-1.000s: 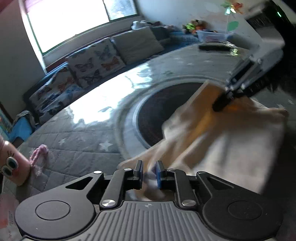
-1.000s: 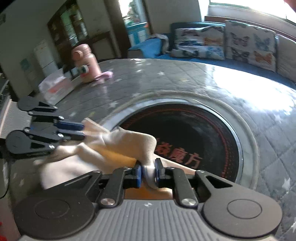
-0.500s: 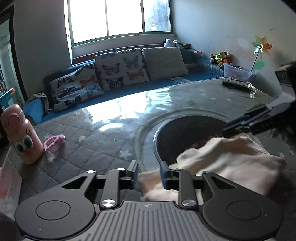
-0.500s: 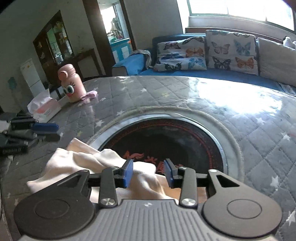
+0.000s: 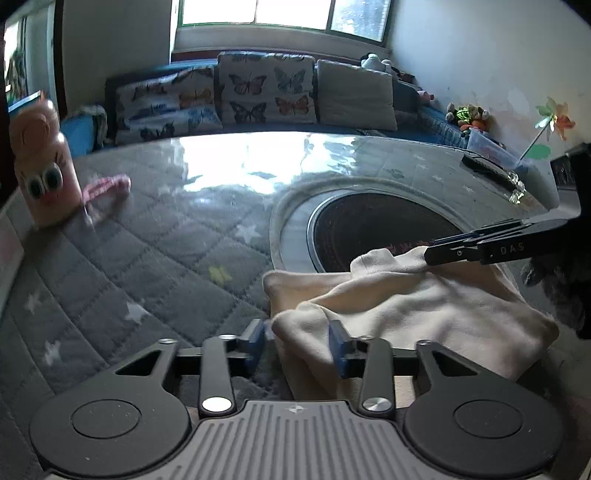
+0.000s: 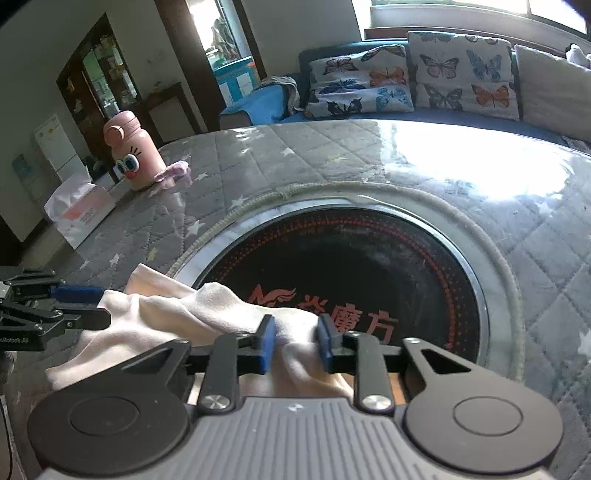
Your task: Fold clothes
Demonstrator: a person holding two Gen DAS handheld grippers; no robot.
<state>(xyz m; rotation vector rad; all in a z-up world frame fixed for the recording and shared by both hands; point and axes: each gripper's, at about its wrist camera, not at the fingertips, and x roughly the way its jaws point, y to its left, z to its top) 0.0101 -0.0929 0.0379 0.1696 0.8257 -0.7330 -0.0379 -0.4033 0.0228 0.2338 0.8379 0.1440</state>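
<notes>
Garment on table before round inset; bottle far left, cushions behind.

Bright window light glares off the grey quilted table. Behind its far edge, a blue sofa carries butterfly cushions; a dark cabinet stands leftward.

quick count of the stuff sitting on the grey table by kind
garment: 1
bottle: 1
pink strap: 1
tissue box: 1
remote: 1
total: 5
</notes>
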